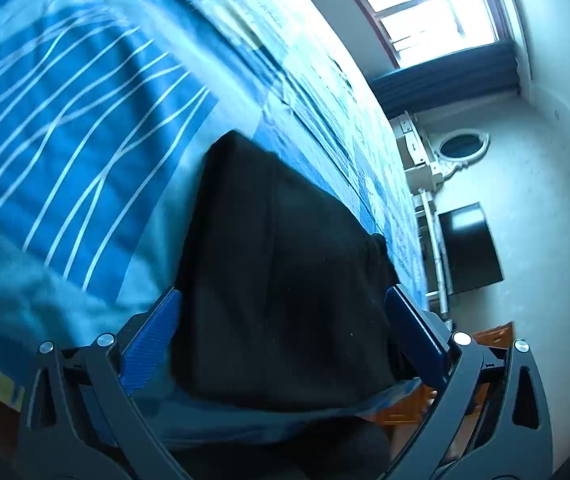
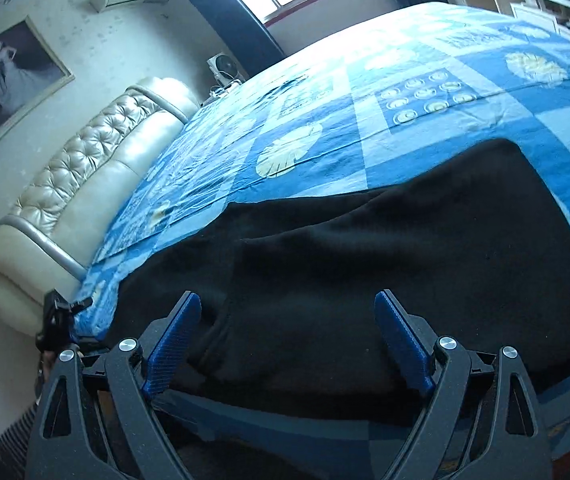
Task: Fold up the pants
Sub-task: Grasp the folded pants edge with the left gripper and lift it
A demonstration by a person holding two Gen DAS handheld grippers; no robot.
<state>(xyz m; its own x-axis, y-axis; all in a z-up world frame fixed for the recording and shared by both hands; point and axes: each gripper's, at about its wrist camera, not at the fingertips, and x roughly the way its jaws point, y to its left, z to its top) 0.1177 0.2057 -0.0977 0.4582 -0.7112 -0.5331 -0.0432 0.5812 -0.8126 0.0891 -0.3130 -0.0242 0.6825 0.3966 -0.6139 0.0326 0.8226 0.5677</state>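
Both claws, left claw (image 1: pixel 283 312) and right claw (image 2: pixel 287 308), gape wide over folded black fabric pants (image 2: pixel 365 248) lying on the blue patchwork bed (image 2: pixel 325 120) toward twelve o'clock.

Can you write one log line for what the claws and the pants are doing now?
left claw: open, over pants | right claw: open, over pants | pants: black, lying on blue bedspread | held: nothing
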